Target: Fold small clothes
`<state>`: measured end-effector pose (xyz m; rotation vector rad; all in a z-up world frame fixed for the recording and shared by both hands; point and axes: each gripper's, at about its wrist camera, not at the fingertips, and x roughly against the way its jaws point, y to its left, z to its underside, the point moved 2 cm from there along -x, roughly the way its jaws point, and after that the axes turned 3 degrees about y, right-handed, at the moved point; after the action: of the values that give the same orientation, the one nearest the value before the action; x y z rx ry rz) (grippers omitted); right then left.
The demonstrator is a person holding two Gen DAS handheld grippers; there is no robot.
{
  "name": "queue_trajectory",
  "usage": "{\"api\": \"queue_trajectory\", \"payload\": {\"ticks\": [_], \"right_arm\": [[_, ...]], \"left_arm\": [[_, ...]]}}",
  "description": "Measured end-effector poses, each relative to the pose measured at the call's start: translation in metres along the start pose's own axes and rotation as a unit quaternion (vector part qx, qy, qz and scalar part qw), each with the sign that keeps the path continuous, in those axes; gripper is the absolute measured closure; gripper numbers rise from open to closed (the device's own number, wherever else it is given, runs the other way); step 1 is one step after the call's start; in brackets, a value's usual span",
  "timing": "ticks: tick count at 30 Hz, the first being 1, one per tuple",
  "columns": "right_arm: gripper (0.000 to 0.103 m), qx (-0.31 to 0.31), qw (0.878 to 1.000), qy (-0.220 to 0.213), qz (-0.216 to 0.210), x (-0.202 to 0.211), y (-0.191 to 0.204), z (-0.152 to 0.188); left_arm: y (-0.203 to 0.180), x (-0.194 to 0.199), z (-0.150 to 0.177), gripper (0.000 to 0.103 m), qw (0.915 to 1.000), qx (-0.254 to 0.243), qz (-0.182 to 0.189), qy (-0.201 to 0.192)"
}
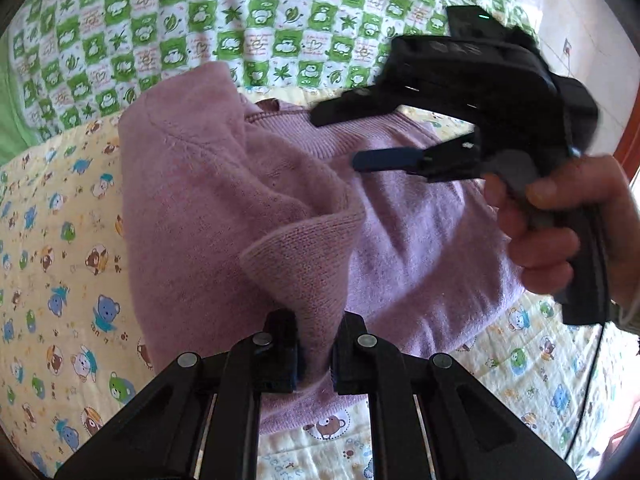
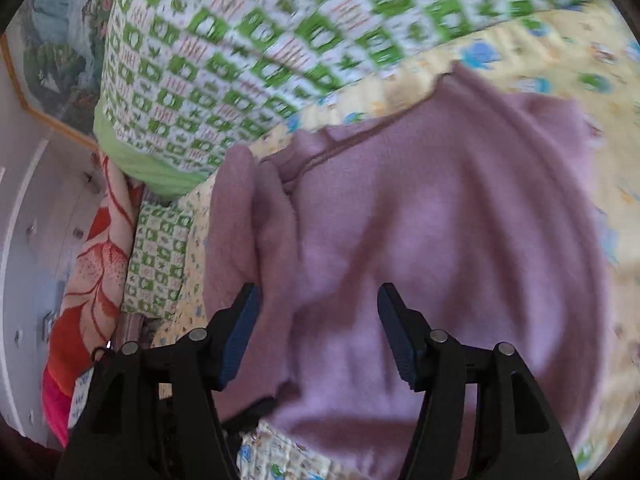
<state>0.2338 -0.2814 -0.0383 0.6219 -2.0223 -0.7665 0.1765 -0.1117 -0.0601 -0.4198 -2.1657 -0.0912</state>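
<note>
Lilac knit, soft and slightly fuzzy: the small sweater (image 1: 248,184) lies on the bed, on a yellow quilt (image 1: 60,240) printed with cartoon bears, partly folded, with one side already turned in over the body. My left gripper (image 1: 316,350) has its jaws clenched on a ribbed cuff (image 1: 304,256) of the sleeve, which rises from the pinch in a cone of cloth. My right gripper (image 2: 316,332) hangs over the middle of the sweater with its jaws spread wide and nothing between them; in the left wrist view it shows side-on and blurred, gripped by my right hand (image 1: 560,232).

I judge the step in hand to be laying this sleeve across the body. To do it well I would carry the cuff low and level across the chest, keep the sleeve straight rather than twisted, and let it down so the cuff lies inside the outline of the body. The right jaws could press lightly on the folded side to keep the layers underneath from sliding, since knit like this tends to drag along with whatever pulls it. I would let go only once the cuff lies flat.

As for writing, the green-and-white checked blanket (image 1: 248,20) beyond the quilt carries small red script in its white squares, and the quilt has tiny lettering near my left jaws, but neither is sharp enough to read. I see no label on the sweater.
</note>
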Motion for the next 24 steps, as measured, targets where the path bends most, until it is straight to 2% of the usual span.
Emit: {"api": "queue_trajectory", "payload": {"ticks": [3,7,12,14,16,18,21,24], "right_arm": [[0.036,0.009,0.999,0.034,-0.039,-0.034,0.012,-0.02],[0.034,0.015,0.995,0.077,-0.064,-0.077,0.027,-0.039],[0.036,0.016,0.992,0.093,-0.086,-0.112,0.044,-0.061],[0.044,0.011,0.991,0.091,-0.093,-0.118,0.049,-0.069],[0.072,0.018,0.991,0.089,-0.093,-0.119,0.054,-0.074],[0.087,0.035,0.993,0.092,-0.068,-0.116,0.061,-0.075],[0.088,0.056,0.995,0.071,-0.052,-0.091,0.068,-0.077],[0.089,0.06,0.996,0.026,-0.054,-0.04,0.066,-0.081]], "left_arm": [[0.007,0.001,0.001,0.094,0.9999,0.015,0.005,0.003],[0.009,0.001,0.004,0.094,0.9998,0.021,0.002,0.004],[0.006,-0.002,0.003,0.094,0.9998,0.016,-0.004,0.007],[0.005,-0.002,0.002,0.094,0.9998,0.015,-0.006,0.007],[0.003,0.0,0.0,0.094,0.9999,0.014,-0.005,0.007],[0.0,0.006,-0.001,0.094,0.9999,0.013,0.002,0.004],[-0.011,0.022,-0.009,0.094,0.9997,-0.002,0.022,-0.012],[-0.035,0.036,-0.02,0.093,0.9975,-0.027,0.057,-0.031]]}}
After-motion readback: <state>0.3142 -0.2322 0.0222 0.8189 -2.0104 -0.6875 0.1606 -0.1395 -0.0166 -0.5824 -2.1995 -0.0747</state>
